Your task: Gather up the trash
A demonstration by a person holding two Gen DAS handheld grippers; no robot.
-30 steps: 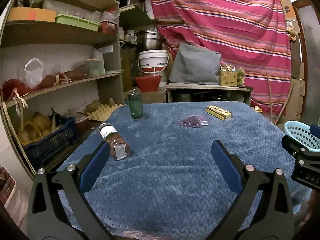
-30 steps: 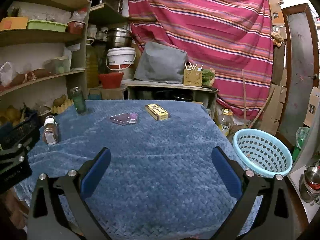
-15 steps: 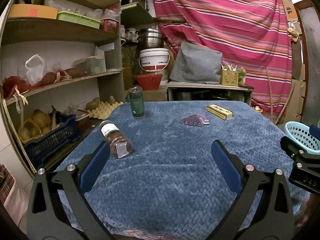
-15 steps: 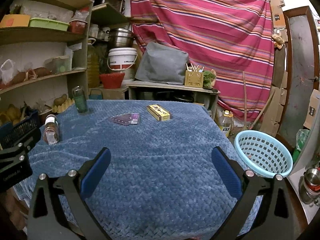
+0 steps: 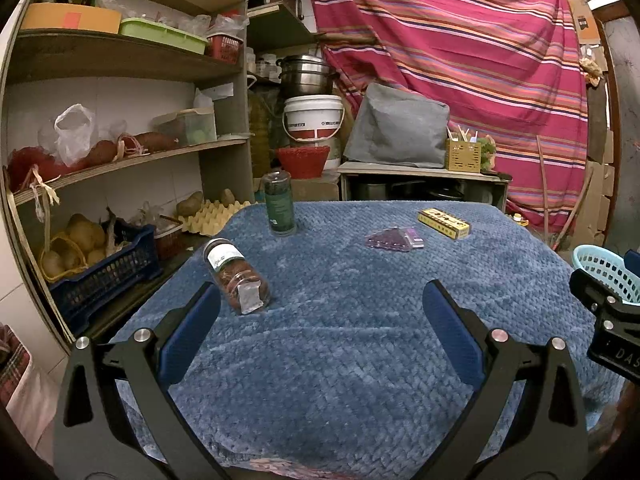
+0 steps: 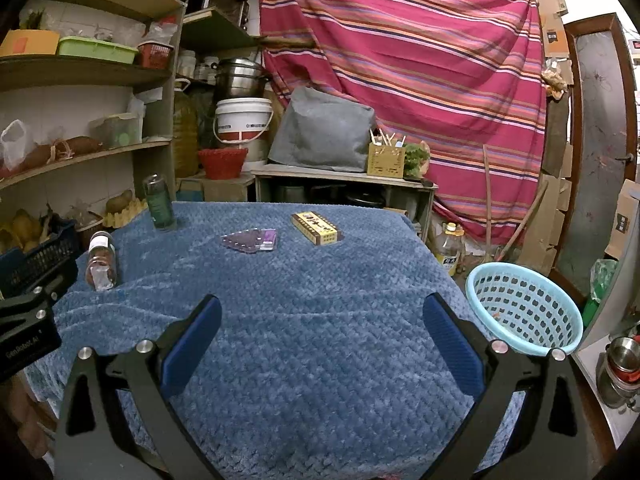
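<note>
On the blue blanket-covered table a clear jar with brown contents lies on its side at the left. A dark green jar stands upright behind it. Farther back lie a purple plastic packet and a yellow box. My left gripper hovers open over the near table, its left finger close to the lying jar. My right gripper is open and holds nothing. The right wrist view shows the lying jar, green jar, packet, box and a light blue basket beside the table at right.
Wooden shelves with produce, bags and a blue crate line the left. A bench with a bucket, grey cover and a striped curtain stands behind. An oil bottle sits on the floor right of the table.
Both grippers have drifted slightly forward and tilted a little; the objects sit a bit lower in view. Nothing was grasped or moved.
</note>
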